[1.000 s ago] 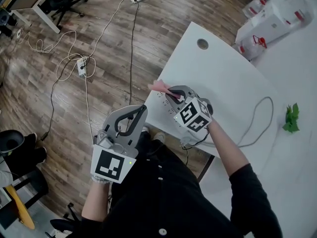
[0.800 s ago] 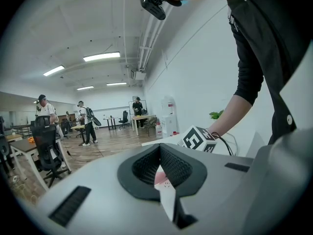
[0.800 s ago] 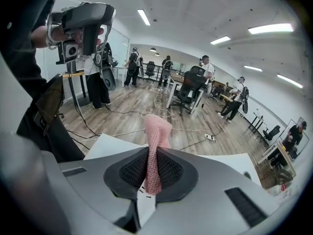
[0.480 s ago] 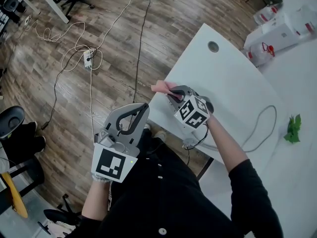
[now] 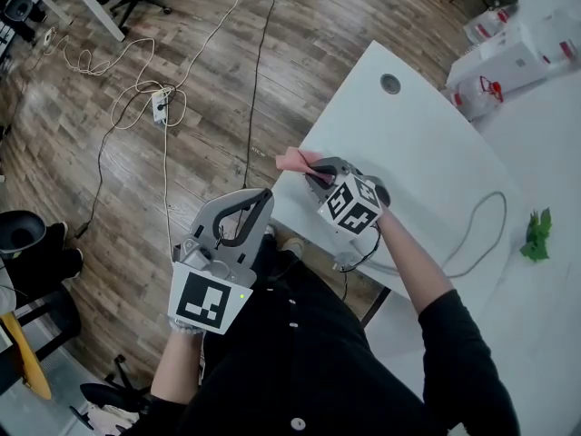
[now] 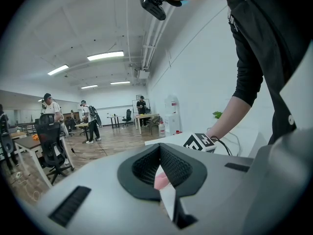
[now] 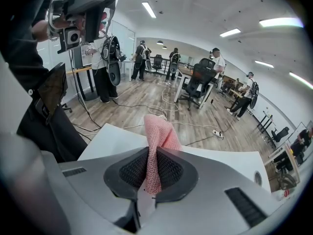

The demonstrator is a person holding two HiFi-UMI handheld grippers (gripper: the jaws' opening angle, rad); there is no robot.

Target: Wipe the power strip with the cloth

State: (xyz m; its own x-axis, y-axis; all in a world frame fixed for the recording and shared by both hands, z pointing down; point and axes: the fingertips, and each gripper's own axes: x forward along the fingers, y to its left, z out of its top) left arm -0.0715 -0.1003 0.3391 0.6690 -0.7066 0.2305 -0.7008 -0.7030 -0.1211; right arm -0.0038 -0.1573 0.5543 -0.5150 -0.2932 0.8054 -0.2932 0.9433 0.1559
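The pink knitted cloth (image 7: 159, 131) sticks up, folded, pinched tight in the right hand-held gripper (image 7: 149, 173). The left hand-held gripper (image 6: 160, 168) is closed, holding nothing.

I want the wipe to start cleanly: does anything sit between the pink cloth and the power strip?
Nothing visible does. The right gripper holds the pink knitted cloth at the white table's edge; the strip itself cannot be made out beneath it.

Left tool (image 5: 263, 198) closed, empty; right tool (image 5: 311, 167) clamps cloth (image 5: 291, 159).
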